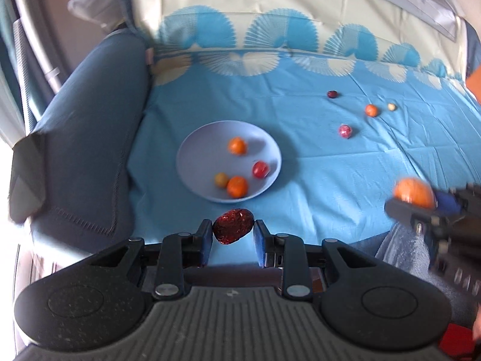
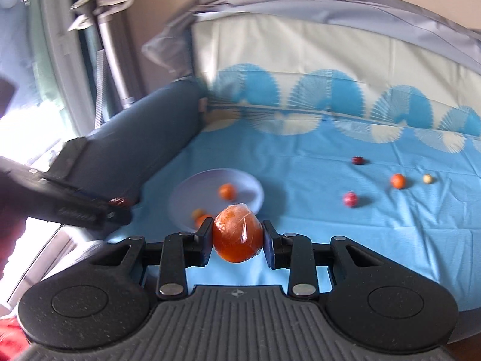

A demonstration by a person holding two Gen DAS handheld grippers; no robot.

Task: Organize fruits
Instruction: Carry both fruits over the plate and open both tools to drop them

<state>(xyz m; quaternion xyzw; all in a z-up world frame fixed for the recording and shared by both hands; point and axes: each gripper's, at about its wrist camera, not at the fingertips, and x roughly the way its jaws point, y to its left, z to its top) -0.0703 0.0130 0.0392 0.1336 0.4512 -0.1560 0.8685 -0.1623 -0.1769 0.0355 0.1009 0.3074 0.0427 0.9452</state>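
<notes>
My left gripper (image 1: pixel 233 230) is shut on a dark red wrinkled fruit (image 1: pixel 232 225), held just in front of the pale blue bowl (image 1: pixel 192 162). The bowl holds several small fruits, among them an orange one (image 1: pixel 237 146) and a red one (image 1: pixel 260 169). My right gripper (image 2: pixel 237 238) is shut on a plastic-wrapped orange (image 2: pixel 237 237), above the bowl's near rim (image 2: pixel 180 201). The right gripper also shows at the right edge of the left wrist view (image 1: pixel 421 207). Loose fruits lie on the blue sheet: a dark red one (image 1: pixel 332 94), an orange one (image 1: pixel 371 110), a pale one (image 1: pixel 391 107), a pink one (image 1: pixel 345 130).
A dark blue bolster cushion (image 1: pixel 90 150) lies along the left side of the bed sheet (image 1: pixel 330 195). A grey-trimmed pale wall panel (image 2: pixel 330 45) rises at the back. Metal poles (image 2: pixel 114 60) stand beyond the cushion.
</notes>
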